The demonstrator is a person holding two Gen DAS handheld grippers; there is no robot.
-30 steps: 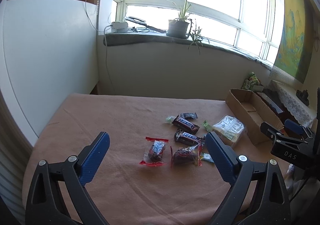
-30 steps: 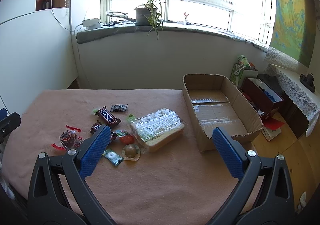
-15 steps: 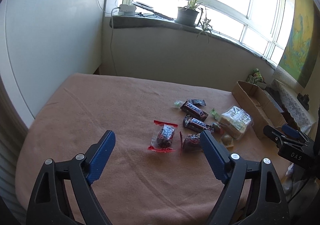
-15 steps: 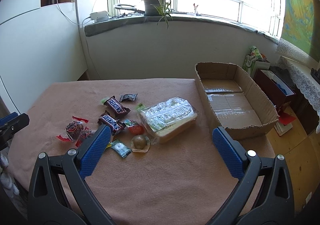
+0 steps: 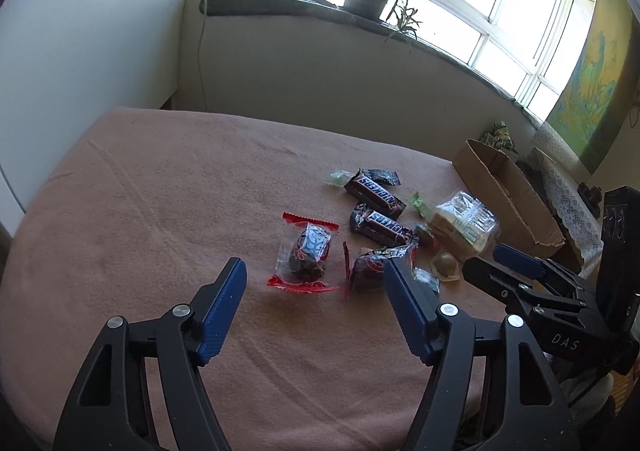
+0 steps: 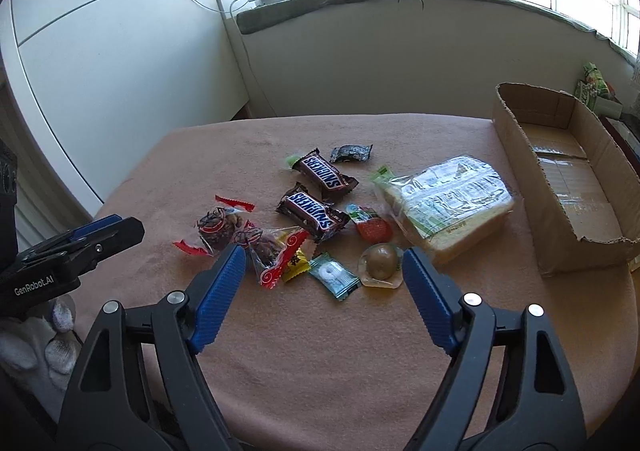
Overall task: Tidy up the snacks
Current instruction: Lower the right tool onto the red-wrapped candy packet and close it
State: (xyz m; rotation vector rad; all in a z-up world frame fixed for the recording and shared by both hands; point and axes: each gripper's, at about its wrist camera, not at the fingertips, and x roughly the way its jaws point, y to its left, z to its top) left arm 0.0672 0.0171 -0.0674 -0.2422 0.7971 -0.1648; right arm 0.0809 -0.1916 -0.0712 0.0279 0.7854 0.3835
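Nothing sorted yet: snacks (image 6: 320,211) lie loose mid-frame on the bench (image 6: 320,351), cardboard box (image 6: 568,179) at right empty; left gripper (image 5: 314,291) and right gripper (image 6: 322,271) fingers spread, closing, pinching nothing.

snacks (image 6: 316,207) on table (image 6: 360,363), box (image 6: 568,179) right

- Two Snickers bars (image 6: 324,175), brown wrappers, lie flat side by side mid-table, angled.
- Small dark packet (image 6: 351,153) just beyond them.
- Two clear nut bags (image 6: 218,227) with red ends, left of the bars.
- Wrapped sandwich (image 6: 444,207), clear film, right of the pile.
- Mint packet (image 6: 334,275), round sweet (image 6: 382,261), red jelly cup (image 6: 372,227) nearest.
- Open cardboard box (image 6: 568,235), far right, empty.
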